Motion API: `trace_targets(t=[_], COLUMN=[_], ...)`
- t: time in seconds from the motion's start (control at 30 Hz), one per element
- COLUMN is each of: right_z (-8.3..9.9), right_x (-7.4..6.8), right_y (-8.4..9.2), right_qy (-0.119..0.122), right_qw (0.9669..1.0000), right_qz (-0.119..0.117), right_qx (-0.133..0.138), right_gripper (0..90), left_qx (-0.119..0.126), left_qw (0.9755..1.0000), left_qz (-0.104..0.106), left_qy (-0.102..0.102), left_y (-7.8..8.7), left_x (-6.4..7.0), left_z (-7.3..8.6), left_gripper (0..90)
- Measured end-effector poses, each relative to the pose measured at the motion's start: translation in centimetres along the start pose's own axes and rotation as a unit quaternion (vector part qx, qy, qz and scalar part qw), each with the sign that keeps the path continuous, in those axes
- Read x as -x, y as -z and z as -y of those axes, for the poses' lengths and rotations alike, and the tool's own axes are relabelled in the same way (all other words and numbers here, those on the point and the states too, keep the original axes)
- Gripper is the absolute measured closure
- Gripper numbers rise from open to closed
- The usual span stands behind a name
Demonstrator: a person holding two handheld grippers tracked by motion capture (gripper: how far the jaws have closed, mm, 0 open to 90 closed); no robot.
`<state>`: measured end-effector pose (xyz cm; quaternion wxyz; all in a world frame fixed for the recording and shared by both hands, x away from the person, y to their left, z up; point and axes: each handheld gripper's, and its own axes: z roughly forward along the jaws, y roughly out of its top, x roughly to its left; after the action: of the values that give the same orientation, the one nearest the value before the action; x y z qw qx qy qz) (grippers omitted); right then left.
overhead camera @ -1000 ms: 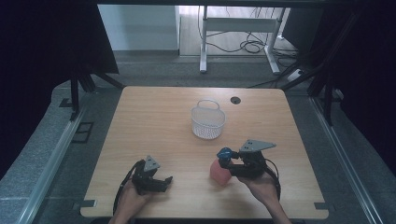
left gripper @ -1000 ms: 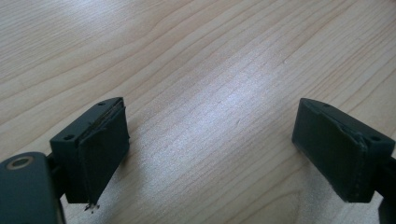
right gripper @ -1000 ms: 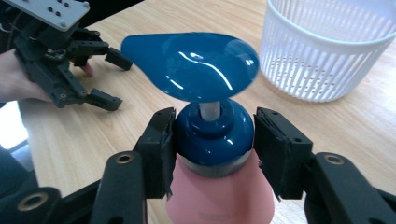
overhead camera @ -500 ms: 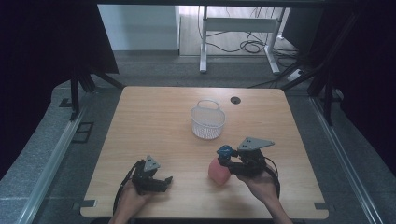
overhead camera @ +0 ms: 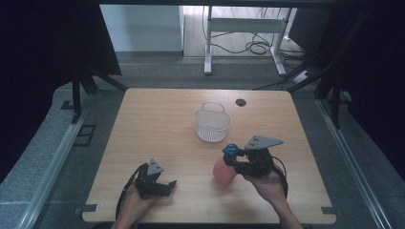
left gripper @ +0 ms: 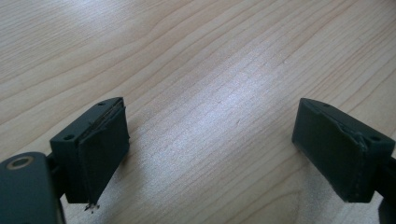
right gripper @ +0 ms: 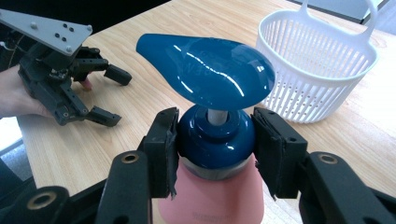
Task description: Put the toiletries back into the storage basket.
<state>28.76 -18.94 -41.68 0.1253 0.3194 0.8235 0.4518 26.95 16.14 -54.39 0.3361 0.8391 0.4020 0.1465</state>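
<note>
Between closed pads, blue-capped pink pump bottle [right gripper: 212, 140]

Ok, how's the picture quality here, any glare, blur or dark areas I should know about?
High view: dim and soft, with black surroundings around the lit table. Right gripper view: sharp up close, bright glare streaks on the blue pump head of the pink bottle; white basket reads clearly. Left gripper view: a pale sheen on the wood between the fingers.

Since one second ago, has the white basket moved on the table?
No. In the high view the basket stands at the same distance from the dark round hole in the table as before.
</note>
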Motion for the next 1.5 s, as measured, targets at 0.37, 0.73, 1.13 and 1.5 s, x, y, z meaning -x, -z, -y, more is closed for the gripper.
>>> trace_targets(t=[0.37, 0.73, 1.13, 1.5], right_z=[-1.2, -3.1, -5.3, -7.3], right_x=[0.5, 1.1, 1.8, 2.7], right_y=[0.2, 0.9, 1.4, 1.6], right_qy=[-0.002, 0.0, 0.004, 0.002], right_qw=[1.0, 0.9999, 0.9997, 0.9993], right_qz=[-0.003, 0.001, 0.011, 0.019], right_qx=[0.007, 0.013, 0.023, 0.031], right_gripper=[52.7, 52.7, 52.7, 52.7], left_qx=[0.002, 0.002, 0.002, 0.002], left_qw=[1.0, 1.0, 1.0, 1.0], left_qz=[0.0, 0.0, 0.0, 0.0], left_qy=[0.003, 0.003, 0.003, 0.003], left_y=[0.0, 0.0, 0.0, 0.0], left_x=[0.0, 0.0, 0.0, 0.0], left_z=[0.0, 0.0, 0.0, 0.0], left_gripper=[10.3, 10.3, 10.3, 10.3])
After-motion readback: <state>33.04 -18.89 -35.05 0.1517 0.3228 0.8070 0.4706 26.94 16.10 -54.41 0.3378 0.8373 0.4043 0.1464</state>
